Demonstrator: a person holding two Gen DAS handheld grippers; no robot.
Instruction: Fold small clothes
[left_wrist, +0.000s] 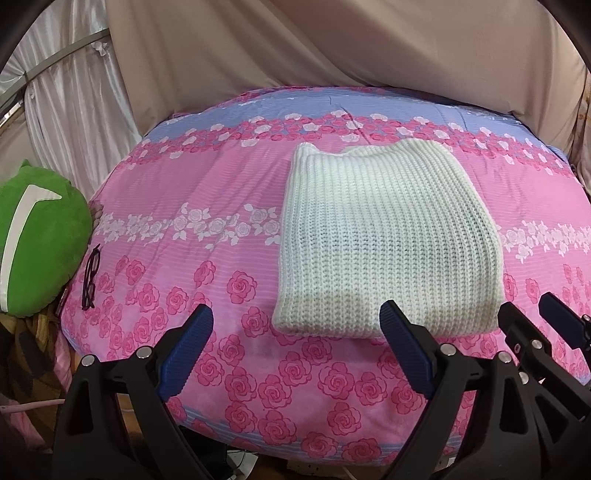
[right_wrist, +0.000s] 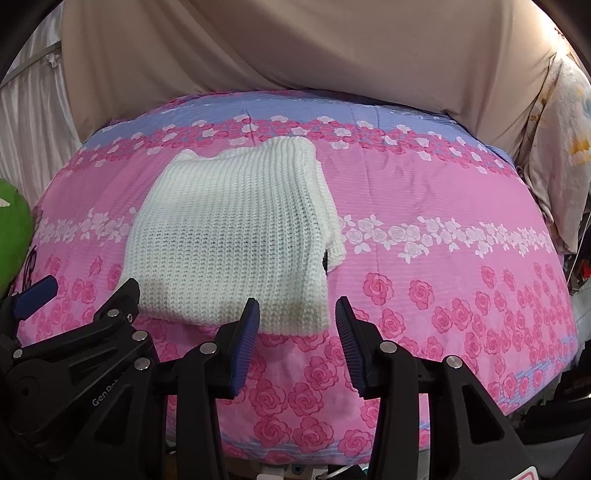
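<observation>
Both grippers, left gripper & right gripper, spread, holding nothing, near bed front edge. White knit sweater already folded; prob. only tidying left.
</observation>
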